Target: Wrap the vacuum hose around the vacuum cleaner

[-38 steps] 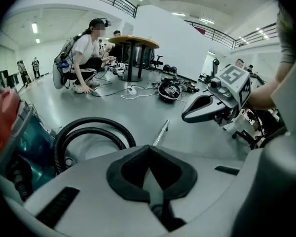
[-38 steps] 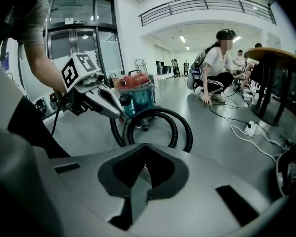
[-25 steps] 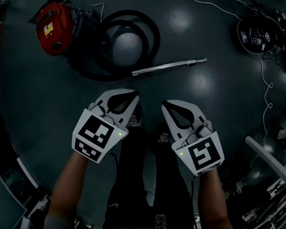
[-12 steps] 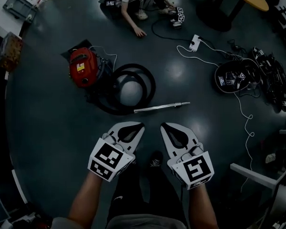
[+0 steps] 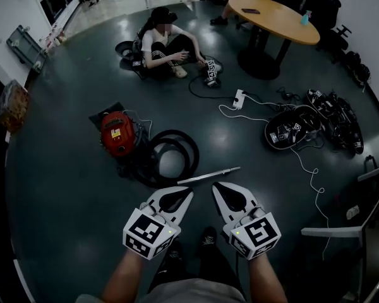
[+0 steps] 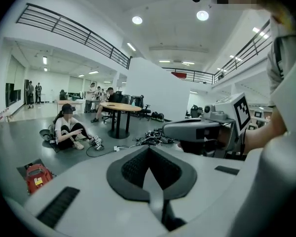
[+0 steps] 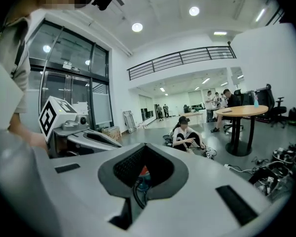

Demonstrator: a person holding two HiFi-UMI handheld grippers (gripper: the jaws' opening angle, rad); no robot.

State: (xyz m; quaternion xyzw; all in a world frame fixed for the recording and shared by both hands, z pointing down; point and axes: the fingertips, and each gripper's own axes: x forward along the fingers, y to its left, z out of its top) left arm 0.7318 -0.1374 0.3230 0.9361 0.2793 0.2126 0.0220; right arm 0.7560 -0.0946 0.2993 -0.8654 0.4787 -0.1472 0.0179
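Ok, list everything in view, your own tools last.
vacuum cleaner: one, red, floor at left
vacuum hose: one, black, coiled beside the vacuum cleaner
metal wand: one, silver, floor by the hose
seated person: one, white top, floor beyond
round table: one, tan, far right
power strip: one, white, floor near table
left tool: one, white, low centre, shut, empty
right tool: one, white, low centre, shut, empty

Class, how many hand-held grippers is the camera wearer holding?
2. The left hand-held gripper sits low, left of centre; the right hand-held gripper is beside it, to its right. None hidden.
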